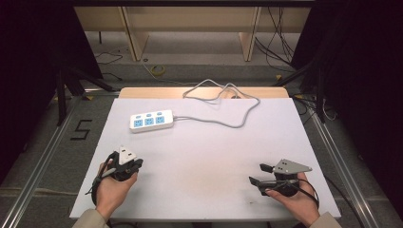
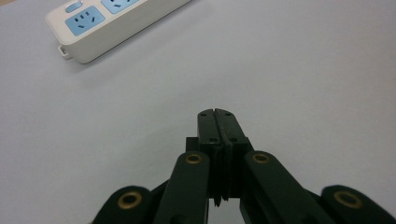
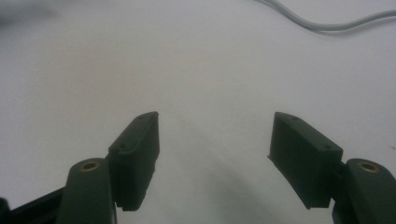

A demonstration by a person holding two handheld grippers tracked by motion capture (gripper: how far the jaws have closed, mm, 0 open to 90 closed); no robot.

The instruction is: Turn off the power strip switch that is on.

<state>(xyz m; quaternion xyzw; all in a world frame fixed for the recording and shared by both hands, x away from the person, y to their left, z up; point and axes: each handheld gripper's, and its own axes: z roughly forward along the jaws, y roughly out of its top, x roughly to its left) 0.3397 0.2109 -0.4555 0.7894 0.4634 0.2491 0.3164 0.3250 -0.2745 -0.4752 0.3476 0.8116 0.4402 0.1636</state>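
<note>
While the left gripper (image 1: 135, 164) sits at lower left with jaws pressed together on nothing, the right gripper (image 1: 259, 174) rests lower right, jaws apart. A white power strip (image 1: 150, 121) lies upper left of centre on the table (image 1: 199, 156).

Table (image 1: 199, 190): white top, wooden edge showing at 12 o'clock. Floor (image 1: 38, 137): grey, marked with a black "5" (image 1: 81, 129) at 9 o'clock. Wooden shelving legs (image 1: 134, 38) at 12 o'clock, loose cables (image 1: 278, 33) beside them. Black drapes (image 1: 366, 71) at 3 and 9 o'clock. Metal rails (image 1: 43, 156) flanking the table.
</note>
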